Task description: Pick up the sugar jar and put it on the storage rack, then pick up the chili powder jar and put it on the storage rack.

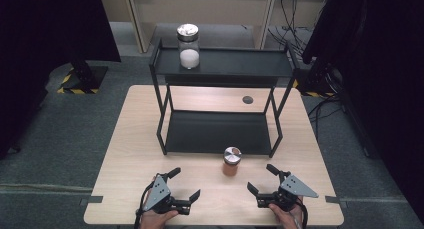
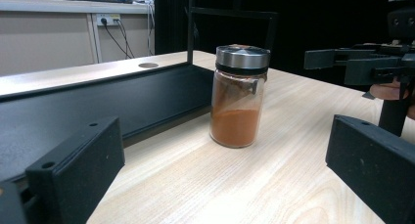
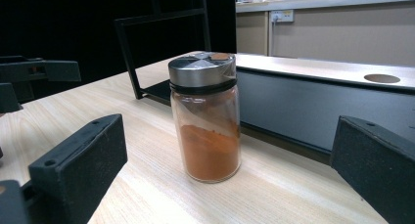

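In the high view, the spice jar (image 1: 231,160) is seen upright near the front edge of the desk (image 1: 125,144), just before the rack (image 1: 220,64); a white jar (image 1: 189,45) is already on its top shelf. The left claw (image 1: 184,184) and right claw (image 1: 259,179) are held wide, apart from it. In the left gripper view, the spice jar (image 2: 238,95) is not yet gripped. In the right gripper view, it (image 3: 205,115) stands between wide jaws; grasping and lifting are judged to be left.

Wooden table (image 1: 130,139) bears black rack (image 1: 220,131) and spice jar (image 1: 231,161).
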Action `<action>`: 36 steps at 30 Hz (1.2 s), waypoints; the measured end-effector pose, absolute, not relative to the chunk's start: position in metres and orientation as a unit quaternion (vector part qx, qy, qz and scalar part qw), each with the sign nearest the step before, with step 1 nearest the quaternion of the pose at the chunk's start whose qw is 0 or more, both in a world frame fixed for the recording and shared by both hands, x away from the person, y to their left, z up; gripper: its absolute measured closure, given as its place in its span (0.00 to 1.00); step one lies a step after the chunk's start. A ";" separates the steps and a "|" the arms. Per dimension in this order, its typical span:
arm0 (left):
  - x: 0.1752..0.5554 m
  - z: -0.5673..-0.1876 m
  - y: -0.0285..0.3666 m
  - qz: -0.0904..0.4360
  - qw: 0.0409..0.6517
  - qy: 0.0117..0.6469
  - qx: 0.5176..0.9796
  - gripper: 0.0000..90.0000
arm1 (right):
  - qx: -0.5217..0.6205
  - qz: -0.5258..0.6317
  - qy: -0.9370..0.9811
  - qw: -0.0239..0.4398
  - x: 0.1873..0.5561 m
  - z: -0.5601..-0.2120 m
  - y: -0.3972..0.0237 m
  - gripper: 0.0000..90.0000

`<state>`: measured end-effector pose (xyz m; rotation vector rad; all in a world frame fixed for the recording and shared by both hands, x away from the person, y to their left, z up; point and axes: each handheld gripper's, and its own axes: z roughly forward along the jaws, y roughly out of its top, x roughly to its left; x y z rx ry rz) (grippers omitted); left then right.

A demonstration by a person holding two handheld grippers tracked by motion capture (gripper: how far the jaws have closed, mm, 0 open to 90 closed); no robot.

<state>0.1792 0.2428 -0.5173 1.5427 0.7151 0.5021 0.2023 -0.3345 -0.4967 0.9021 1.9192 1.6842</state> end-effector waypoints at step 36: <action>0.179 -0.521 0.247 0.211 0.637 0.326 0.666 0.00 | 0.317 0.603 0.701 0.211 0.207 -0.496 -0.325 0.01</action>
